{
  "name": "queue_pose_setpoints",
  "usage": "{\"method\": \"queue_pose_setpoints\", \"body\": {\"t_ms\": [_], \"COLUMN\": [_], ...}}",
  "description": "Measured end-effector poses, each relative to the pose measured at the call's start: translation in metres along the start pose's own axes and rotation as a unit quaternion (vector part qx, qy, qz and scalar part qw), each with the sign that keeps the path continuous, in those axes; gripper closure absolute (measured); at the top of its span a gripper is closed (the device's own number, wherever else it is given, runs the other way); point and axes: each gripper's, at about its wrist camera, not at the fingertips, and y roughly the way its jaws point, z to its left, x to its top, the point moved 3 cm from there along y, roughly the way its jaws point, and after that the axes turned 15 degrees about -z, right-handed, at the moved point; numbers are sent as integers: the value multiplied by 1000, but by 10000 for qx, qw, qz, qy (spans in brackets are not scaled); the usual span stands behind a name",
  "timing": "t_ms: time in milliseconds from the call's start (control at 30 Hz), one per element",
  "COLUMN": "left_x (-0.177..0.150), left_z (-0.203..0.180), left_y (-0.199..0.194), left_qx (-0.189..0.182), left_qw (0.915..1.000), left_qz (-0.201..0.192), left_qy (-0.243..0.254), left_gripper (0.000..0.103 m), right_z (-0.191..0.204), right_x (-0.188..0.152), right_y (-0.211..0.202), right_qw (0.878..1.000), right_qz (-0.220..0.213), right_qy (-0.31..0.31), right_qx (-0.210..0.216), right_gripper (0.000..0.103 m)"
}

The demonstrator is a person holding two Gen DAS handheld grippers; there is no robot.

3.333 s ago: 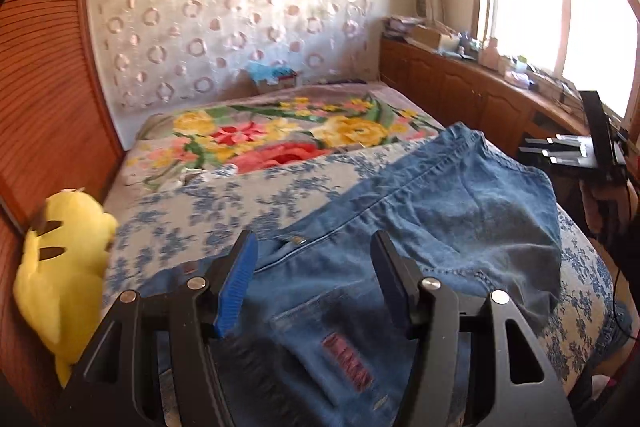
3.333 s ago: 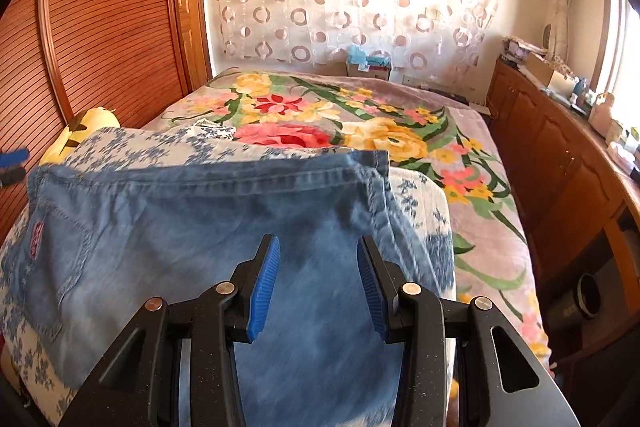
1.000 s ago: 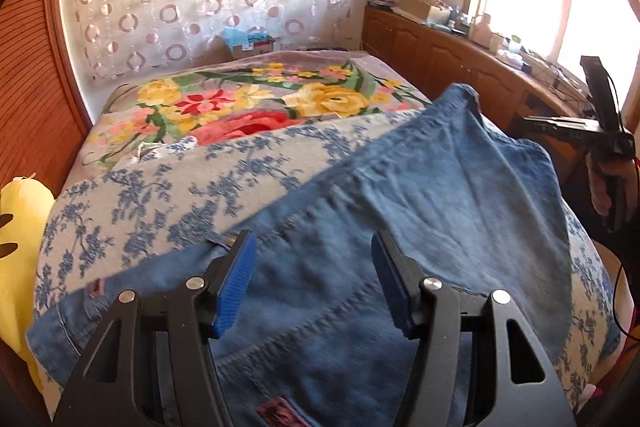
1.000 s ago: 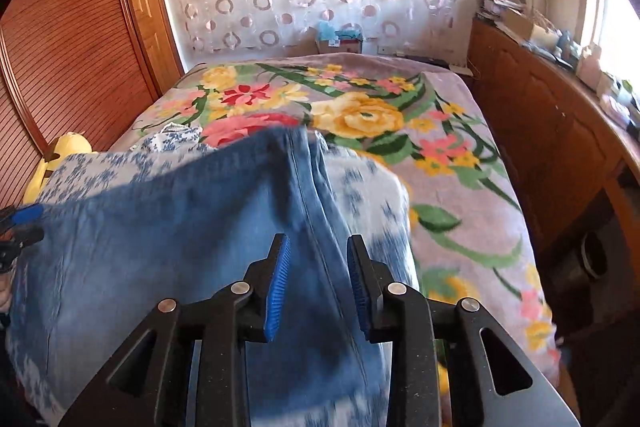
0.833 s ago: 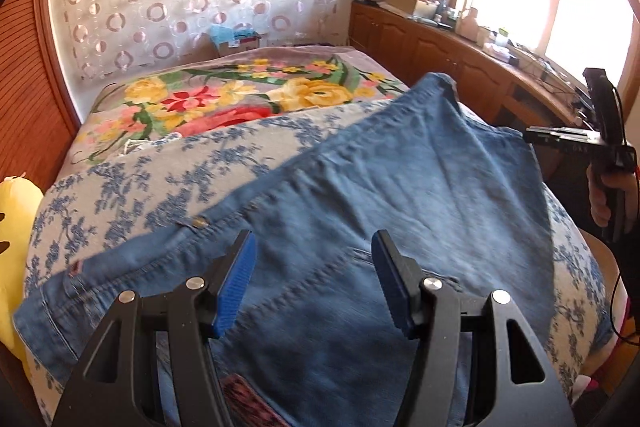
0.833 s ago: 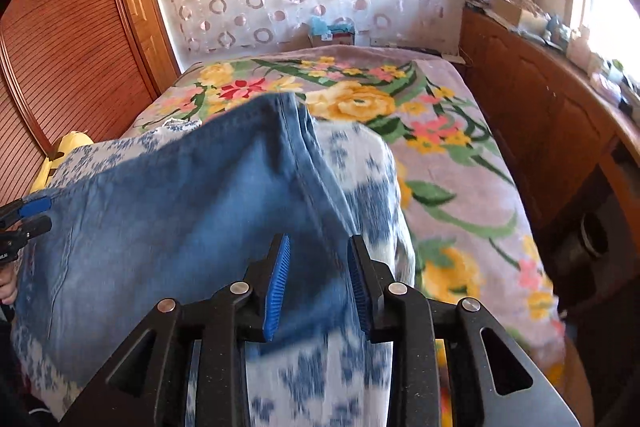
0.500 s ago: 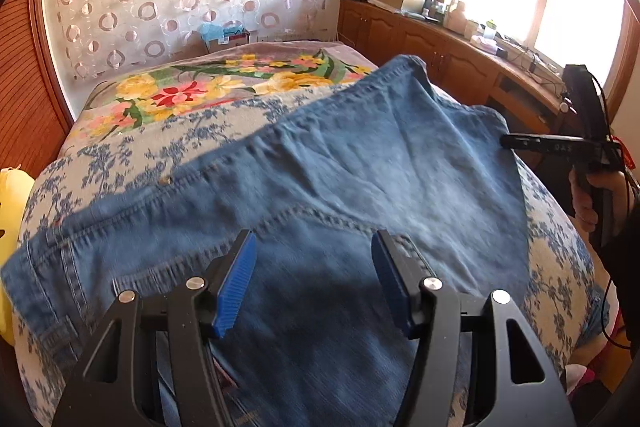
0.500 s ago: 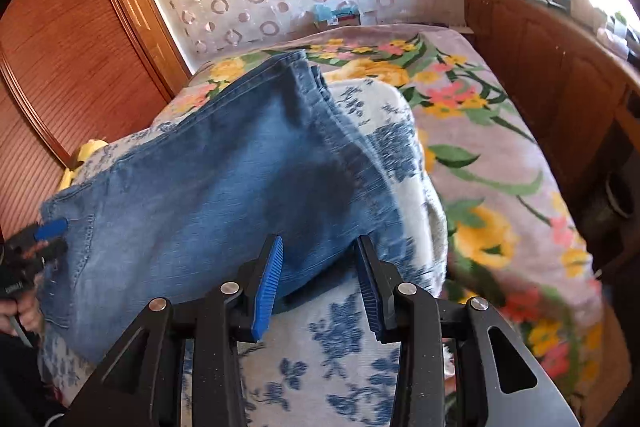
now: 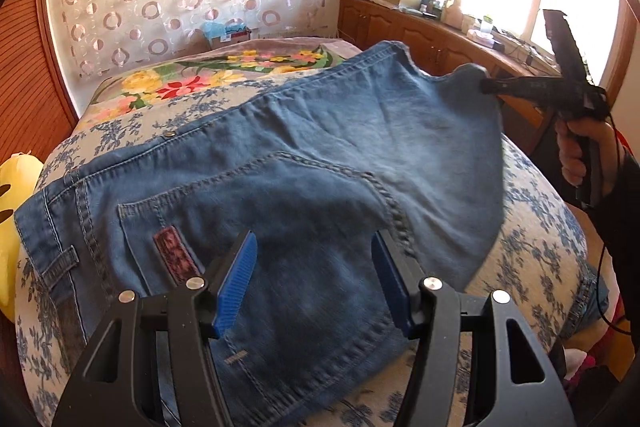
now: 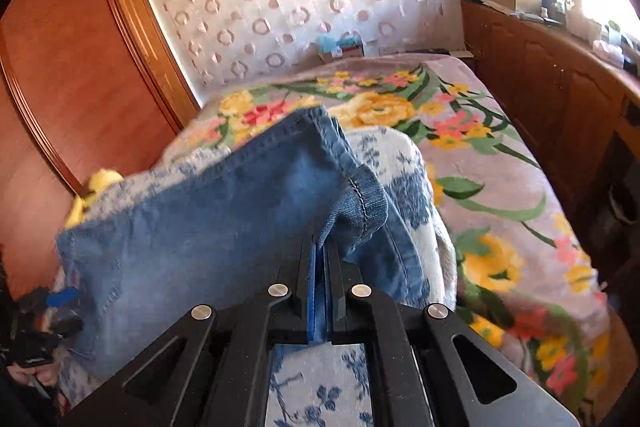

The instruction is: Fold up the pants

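Blue denim pants (image 9: 320,147) lie spread over a blue-flowered cover on the bed, waistband at the left and leg ends toward the far right. My left gripper (image 9: 314,239) hovers open over the seat, beside the back pocket with its red label (image 9: 174,255); nothing is between its pads. In the left wrist view my right gripper (image 9: 486,85) is shut on the near corner of the leg hem and holds it raised off the bed. The right wrist view shows the right gripper (image 10: 320,247) clamped on a bunched fold of the pants (image 10: 220,219).
A yellow plush toy (image 9: 12,195) lies at the bed's left edge by the wooden wardrobe (image 10: 60,67). Wooden cabinets (image 9: 420,35) with clutter on top run along the right under the window. A flowered blanket (image 10: 480,147) covers the far bed, with a tissue box (image 9: 226,31) behind it.
My right gripper's jaws have shut on the leg hem and the hem corner has come up off the bed. My left gripper has slid across the pants to the seat, still open.
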Motion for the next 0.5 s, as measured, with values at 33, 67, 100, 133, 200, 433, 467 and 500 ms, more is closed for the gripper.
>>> {"method": "queue_pose_setpoints", "body": {"t_ms": [33, 67, 100, 133, 200, 433, 467, 500], "left_x": [-1, -2, -4, -4, -8, -24, -27, -29], "left_z": [-2, -7, -11, -15, -24, -55, -58, -61], "left_y": [-1, -4, -5, -6, -8, -17, -17, -17], "left_qx": [-13, -51, -110, -151, -225, -404, -419, -436], "left_qw": [10000, 10000, 9999, 9999, 9997, 9984, 9982, 9980], "left_qz": [-10, -19, -22, -22, -10, 81, 99, 116], "left_qy": [16, 26, 35, 52, 114, 387, 412, 440], "left_gripper": [42, 42, 42, 42, 42, 42, 42, 42], "right_z": [1, 2, 5, 7, 15, 45, 48, 50], "right_x": [-2, -5, -6, -9, -16, -45, -49, -53], "right_y": [-1, -4, -7, -12, -21, -47, -49, -52], "right_qw": [10000, 10000, 10000, 10000, 9999, 9985, 9983, 9981], "right_qz": [33, 66, 74, 72, 81, 131, 141, 148], "right_qy": [-5, 1, -9, -44, -149, -472, -488, -501], "right_qx": [-37, -47, -30, -20, 9, 242, 289, 335], "right_gripper": [98, 97, 96, 94, 92, 84, 83, 81]}}
